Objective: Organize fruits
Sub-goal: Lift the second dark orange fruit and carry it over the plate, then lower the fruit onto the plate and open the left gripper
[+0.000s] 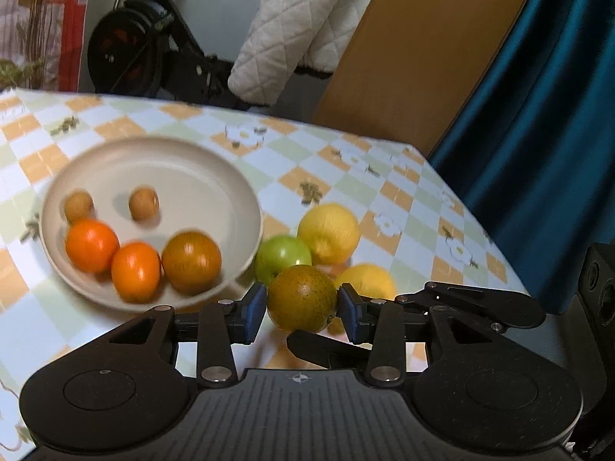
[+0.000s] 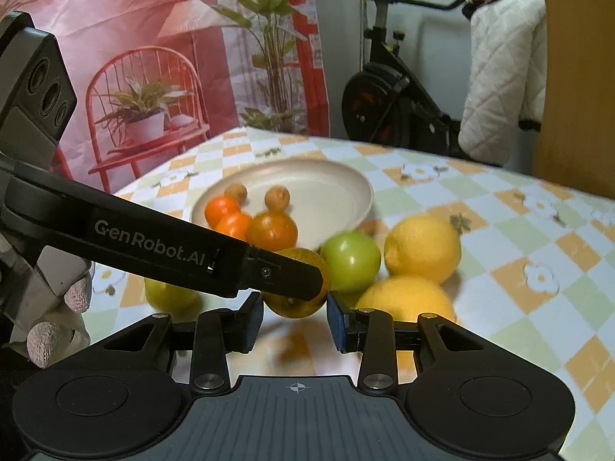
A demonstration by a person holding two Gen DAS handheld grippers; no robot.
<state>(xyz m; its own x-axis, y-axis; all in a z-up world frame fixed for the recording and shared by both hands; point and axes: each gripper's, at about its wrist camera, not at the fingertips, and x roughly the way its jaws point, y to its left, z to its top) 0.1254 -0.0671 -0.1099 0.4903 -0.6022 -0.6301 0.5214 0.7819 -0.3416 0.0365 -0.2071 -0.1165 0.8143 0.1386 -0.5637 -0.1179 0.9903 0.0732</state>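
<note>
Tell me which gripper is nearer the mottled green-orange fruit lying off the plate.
Left. The left gripper has its pads against both sides of the mottled fruit. The right gripper sits just short of it, with a gap between its jaws, apparently not touching it.

One readable marking: "GenRobot.AI" in pale letters along the black side of the left gripper (image 2: 303, 288), seen from the right wrist view. Nothing else legible.

Open bench (image 1: 384, 176) to the right and far side of the fruit cluster, plate (image 1: 215, 161) half bare at its far side, green apple (image 1: 282, 257) and two lemons (image 1: 328, 230) crowded just beyond the left claw (image 1: 302, 309), right claw (image 1: 442, 303) close alongside.
</note>
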